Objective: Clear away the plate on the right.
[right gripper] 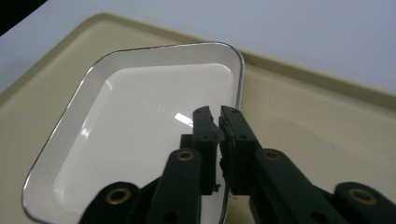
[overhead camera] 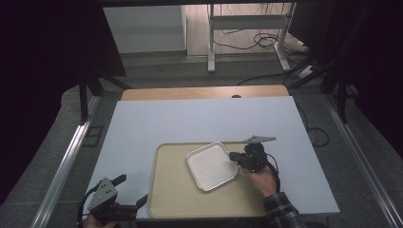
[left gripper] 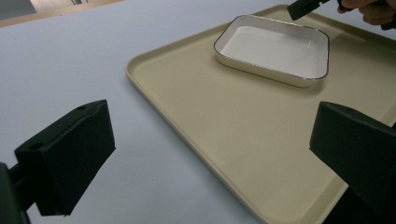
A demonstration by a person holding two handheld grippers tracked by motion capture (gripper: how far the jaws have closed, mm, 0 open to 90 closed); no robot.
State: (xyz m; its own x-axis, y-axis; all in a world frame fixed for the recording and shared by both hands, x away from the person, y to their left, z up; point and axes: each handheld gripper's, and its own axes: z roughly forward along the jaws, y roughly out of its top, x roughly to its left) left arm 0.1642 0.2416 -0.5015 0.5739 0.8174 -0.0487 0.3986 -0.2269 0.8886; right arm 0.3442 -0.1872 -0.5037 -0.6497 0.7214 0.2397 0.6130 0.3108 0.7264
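One right gripper (right gripper: 219, 114) pinching dish (right gripper: 140, 121) rim

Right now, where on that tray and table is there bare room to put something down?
The tray is bare on its near and left part, in front of the white dish. The table is bare beyond the tray to its far edge. It is crowded at the dish's right rim, which the right gripper pinches.

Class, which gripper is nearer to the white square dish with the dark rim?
Right. The right gripper clamps the white square dish by its rim; the left gripper waits open off the beige tray's corner.
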